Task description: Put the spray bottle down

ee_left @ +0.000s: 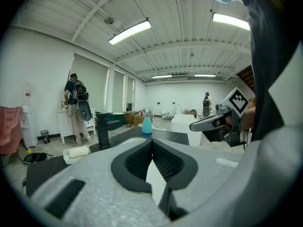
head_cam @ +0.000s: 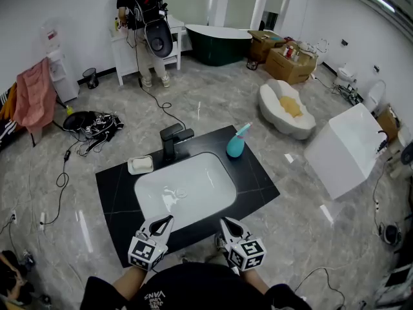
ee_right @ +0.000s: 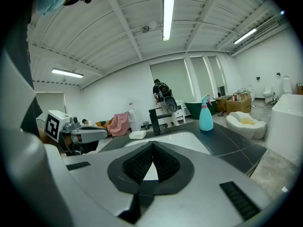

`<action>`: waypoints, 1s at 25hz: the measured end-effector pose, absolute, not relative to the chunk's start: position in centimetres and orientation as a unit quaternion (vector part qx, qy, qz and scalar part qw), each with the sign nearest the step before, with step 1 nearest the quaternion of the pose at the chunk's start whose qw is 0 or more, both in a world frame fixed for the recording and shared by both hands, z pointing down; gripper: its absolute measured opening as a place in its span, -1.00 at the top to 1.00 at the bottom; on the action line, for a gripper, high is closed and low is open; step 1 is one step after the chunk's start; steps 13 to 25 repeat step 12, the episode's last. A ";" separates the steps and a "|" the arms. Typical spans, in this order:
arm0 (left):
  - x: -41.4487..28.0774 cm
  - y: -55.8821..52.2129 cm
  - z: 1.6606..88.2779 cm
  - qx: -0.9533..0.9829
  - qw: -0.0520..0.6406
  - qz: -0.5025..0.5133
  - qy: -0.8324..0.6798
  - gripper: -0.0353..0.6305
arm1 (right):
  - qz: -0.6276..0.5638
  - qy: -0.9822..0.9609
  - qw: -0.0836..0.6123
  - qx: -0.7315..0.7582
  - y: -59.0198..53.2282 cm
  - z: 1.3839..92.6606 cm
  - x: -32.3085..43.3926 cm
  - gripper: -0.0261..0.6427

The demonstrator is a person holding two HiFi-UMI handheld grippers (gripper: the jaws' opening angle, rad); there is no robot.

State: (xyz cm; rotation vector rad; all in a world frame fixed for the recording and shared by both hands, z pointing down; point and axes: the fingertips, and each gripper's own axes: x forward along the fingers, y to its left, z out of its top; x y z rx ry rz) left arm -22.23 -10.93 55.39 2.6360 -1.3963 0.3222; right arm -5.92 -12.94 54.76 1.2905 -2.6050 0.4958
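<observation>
Seen from above, a black counter (head_cam: pixel 119 186) sits at an angle in the middle of the frame on a glossy grey marble floor, with a white sink basin (head_cam: pixel 187 186) sunk into its centre. The spray bottle (head_cam: pixel 235 146), light blue with a paler trigger head, stands upright on the counter's upper right part, just past the basin's far right corner, and nothing touches it. A black faucet (head_cam: pixel 173 141) rises at the basin's upper edge, and a white soap dish (head_cam: pixel 141 165) lies to its lower left. At the bottom of the frame, the left gripper (head_cam: pixel 166 219) and the right gripper (head_cam: pixel 226 223) hover side by side over the counter's near edge, each carrying a cube with square markers and each well apart from the bottle. In the left gripper view the jaws are clenched, their dark ribbed pads meeting at the tip with nothing between them; the bottle shows small and distant above them. In the right gripper view the jaws are likewise pressed together and empty, with the bottle at centre right of that frame. In the upper left of the head view, a person (head_cam: pixel 145 18) stands with their back turned at a white cabinet, and a dark green bathtub (head_cam: pixel 216 44) sits beside it.
</observation>
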 end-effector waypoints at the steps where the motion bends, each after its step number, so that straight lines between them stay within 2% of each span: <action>1: -22.2 -11.0 55.5 0.877 0.070 0.107 -0.464 0.84 | 0.169 -0.881 0.096 0.432 -12.9 55.1 -5.9 0.91; 25: -22.1 -11.5 55.4 0.878 0.065 0.106 -0.462 0.83 | 0.168 -0.884 0.096 0.425 -13.1 55.3 -6.0 0.91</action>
